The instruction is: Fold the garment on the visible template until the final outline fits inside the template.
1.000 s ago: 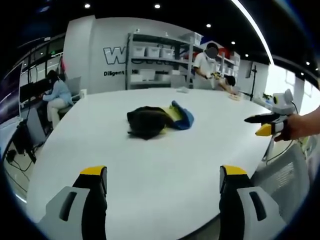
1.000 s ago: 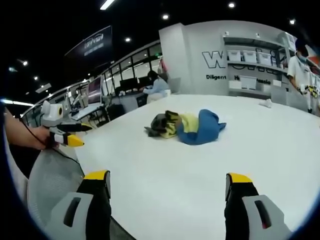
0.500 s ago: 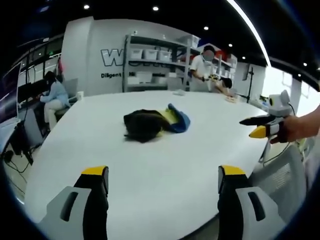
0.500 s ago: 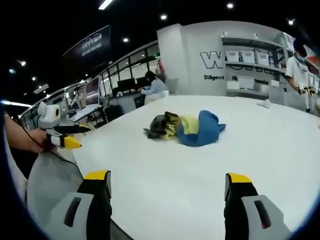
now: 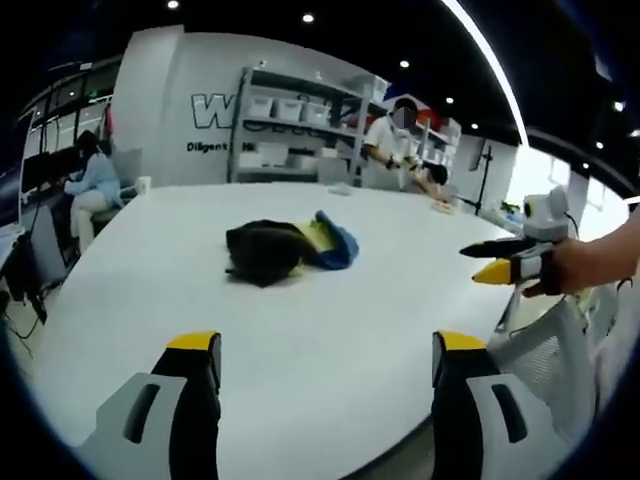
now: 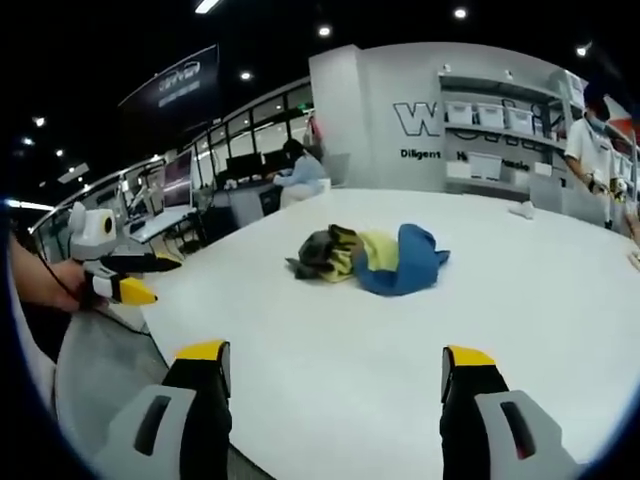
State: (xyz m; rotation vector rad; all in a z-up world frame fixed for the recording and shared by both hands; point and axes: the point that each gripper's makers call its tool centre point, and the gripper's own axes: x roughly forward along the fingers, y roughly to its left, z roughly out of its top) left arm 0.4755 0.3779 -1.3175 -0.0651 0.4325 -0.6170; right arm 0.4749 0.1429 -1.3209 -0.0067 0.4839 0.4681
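Left side first: left gripper [image 5: 318, 350] held low over the near edge of the white counter [image 5: 330, 310], fingers [image 5: 196, 372] spread wide with nothing between them, aimed straight at the work, likely so the approach stays square to it. Seen again in the right gripper view [image 6: 128, 282], out past the counter's left edge, held in a hand; fingers there too small and side-on to judge.

Centre: garment [image 5: 288, 247] crumpled in a heap well out on the counter, dark fabric toward one side, yellow and blue toward the other; same heap in the right gripper view [image 6: 372, 259]. Well apart from both grippers, untouched, no fold begun. No template outline discernible on the white surface, possibly washed out by the lens.

Right side: right gripper [image 6: 336, 368] likewise low at the counter's edge, fingers [image 6: 463, 375] parted and empty. From the left gripper view [image 5: 500, 262], carried in a hand beyond the counter's right rim, probably flanking the heap to take opposite sides.
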